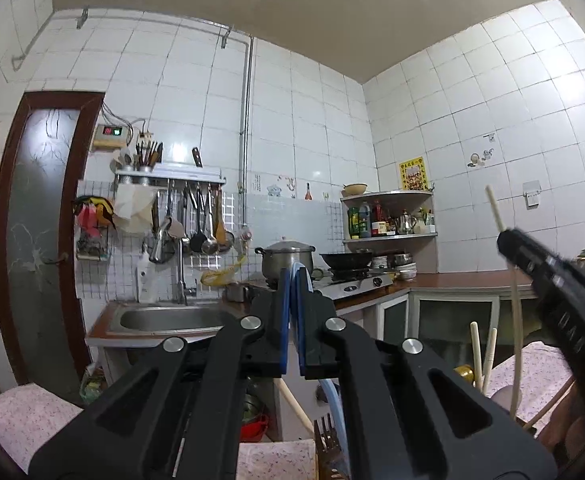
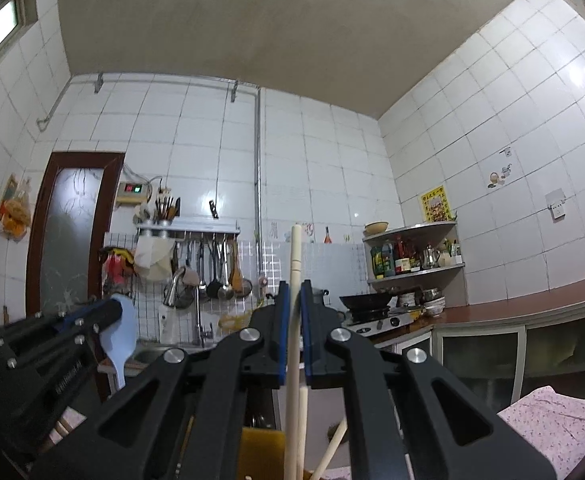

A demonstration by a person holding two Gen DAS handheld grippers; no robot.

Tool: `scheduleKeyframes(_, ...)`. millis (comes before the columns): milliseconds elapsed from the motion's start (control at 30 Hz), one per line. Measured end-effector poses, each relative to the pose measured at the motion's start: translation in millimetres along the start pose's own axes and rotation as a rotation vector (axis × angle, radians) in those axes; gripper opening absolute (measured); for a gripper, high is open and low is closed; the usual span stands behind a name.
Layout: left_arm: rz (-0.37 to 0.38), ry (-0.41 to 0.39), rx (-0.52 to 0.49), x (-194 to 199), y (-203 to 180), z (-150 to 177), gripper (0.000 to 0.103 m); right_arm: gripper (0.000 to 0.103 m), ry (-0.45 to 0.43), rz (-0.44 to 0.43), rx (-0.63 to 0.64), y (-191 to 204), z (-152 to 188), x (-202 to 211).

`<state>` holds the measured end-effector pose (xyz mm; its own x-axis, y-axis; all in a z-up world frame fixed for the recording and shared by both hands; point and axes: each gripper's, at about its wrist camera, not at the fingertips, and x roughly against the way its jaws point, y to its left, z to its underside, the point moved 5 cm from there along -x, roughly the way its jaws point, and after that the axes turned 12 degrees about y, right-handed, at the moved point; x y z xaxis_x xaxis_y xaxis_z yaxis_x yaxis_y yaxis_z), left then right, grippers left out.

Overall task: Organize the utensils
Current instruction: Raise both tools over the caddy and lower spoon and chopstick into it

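Pale wooden chopstick (image 2: 295, 280) stands near upright between the blue pads of the right tool (image 2: 294, 320), clamped on it mid-shaft; round top end sticks up above the fingertips, lower shaft runs down out of the bottom of the right wrist view. Long axis vertical, roughly in line with the tool's fingers. A second thin wooden stick (image 2: 302, 420) shows just beside it below the pads; cannot tell if it is gripped too. From the left wrist view the same chopstick (image 1: 495, 208) pokes up out of the right tool (image 1: 510, 238) at far right, slightly tilted.

Light blue plastic rice spoon (image 2: 120, 332), smooth, flat paddle shape, is clamped in the left tool (image 2: 112, 312), bowl end up, handle hanging down. In the left wrist view the left tool (image 1: 293, 280) has its pads nearly together on a thin blue edge, the spoon seen edge-on.

Both tools are loaded and held up in the air, well apart. Below them more wooden sticks (image 1: 480, 356) stand in what looks like a holder, mostly hidden. Judgement: next drop is straight down, right tool nearer those sticks.

Background: steel sink (image 1: 172, 318), reddish-brown counter (image 1: 472, 280), hanging ladles (image 1: 200, 224), white glossy tiles.
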<state>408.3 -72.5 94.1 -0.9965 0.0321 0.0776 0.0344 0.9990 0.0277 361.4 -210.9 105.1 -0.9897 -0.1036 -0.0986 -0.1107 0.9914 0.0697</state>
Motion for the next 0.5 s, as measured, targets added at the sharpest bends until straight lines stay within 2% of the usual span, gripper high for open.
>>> scheduleKeyframes(167, 0.029, 0.032, 0.022, -0.4, 3.6, 1.5, 0.001, 0.006, 0.022, -0.015, 0.022, 3.4, 5.7, 0.6)
scheduleKeyframes(500, 0.035, 0.097, 0.036, -9.0, 10.6, 6.2, 0.001, 0.006, 0.061, -0.026, 0.024, -0.5, 15.5, -1.0)
